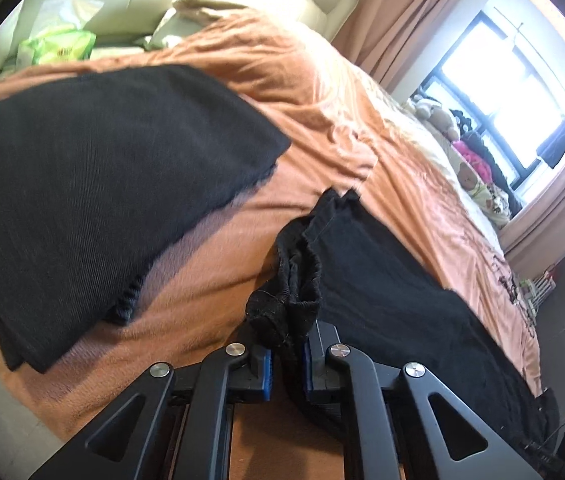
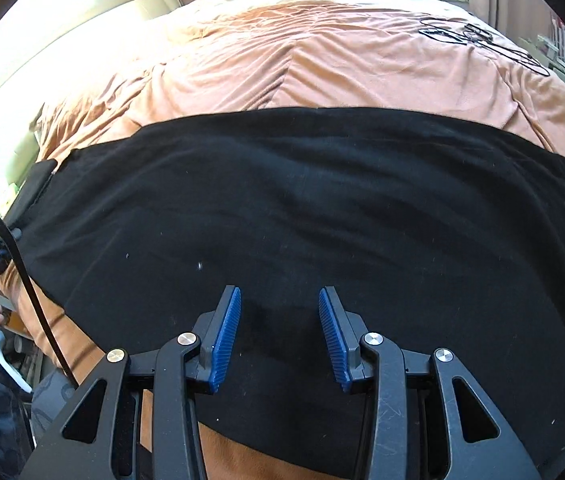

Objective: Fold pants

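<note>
Left wrist view: your left gripper (image 1: pixel 285 354) has its blue pads pinched on a bunched, ribbed edge of the black pants (image 1: pixel 382 288), probably the waistband, at the near edge of the bed's orange blanket (image 1: pixel 322 92). Further left lies a separate flat, dark folded garment (image 1: pixel 94 184); leave it alone. The pants run off to the right across the blanket. Right wrist view: they spread wide and flat as 1 dark sheet (image 2: pixel 302 208), and your right gripper (image 2: pixel 280 336) hangs over them with its fingers spread and nothing between them. Expect soft, limp, light cloth that sags and drags on the fuzzy blanket; it won't hold a crease by itself. I'd take the matching edge with the right gripper, biting through all layers, not the smooth middle.
</note>
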`<move>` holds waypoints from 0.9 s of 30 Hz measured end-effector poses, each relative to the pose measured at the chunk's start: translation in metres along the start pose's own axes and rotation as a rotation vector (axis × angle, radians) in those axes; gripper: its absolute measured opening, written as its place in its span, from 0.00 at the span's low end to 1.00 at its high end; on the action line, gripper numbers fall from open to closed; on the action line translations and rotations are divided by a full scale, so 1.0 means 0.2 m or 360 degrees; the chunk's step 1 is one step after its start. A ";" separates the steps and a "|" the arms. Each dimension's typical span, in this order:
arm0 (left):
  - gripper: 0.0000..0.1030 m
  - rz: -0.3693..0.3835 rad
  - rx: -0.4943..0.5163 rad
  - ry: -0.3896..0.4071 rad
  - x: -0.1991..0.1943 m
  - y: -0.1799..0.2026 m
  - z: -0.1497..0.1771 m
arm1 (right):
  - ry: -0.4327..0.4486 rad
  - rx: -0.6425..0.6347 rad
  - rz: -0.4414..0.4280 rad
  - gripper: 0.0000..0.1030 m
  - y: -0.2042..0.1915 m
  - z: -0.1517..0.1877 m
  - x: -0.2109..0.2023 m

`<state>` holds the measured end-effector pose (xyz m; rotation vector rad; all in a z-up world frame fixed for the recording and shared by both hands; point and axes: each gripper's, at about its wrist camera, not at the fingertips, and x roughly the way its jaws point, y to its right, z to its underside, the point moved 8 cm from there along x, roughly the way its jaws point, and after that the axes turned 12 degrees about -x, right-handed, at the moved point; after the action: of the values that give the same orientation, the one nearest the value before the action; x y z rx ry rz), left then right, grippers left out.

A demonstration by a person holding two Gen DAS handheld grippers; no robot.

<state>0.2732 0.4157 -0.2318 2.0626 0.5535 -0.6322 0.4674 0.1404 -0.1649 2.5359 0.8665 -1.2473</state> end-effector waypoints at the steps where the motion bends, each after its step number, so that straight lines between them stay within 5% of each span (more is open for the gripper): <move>1: 0.11 0.0010 -0.0007 0.0011 -0.01 0.01 -0.01 | -0.0014 0.0024 -0.0005 0.34 0.00 0.01 0.01; 6: 0.10 0.0055 0.0003 0.0058 -0.06 0.11 -0.09 | -0.0071 0.0022 -0.0025 0.17 -0.05 0.07 0.01; 14: 0.10 0.0131 0.0026 0.0109 -0.13 0.28 -0.19 | -0.0167 -0.0032 -0.0108 0.14 -0.14 0.13 -0.03; 27: 0.10 0.0102 -0.0015 0.0088 -0.11 0.27 -0.20 | -0.0142 0.0013 -0.0037 0.09 0.07 -0.10 0.11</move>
<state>0.2975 0.4183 -0.1649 2.0859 0.5188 -0.5357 0.4986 0.1469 -0.1708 2.4621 0.8753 -1.3622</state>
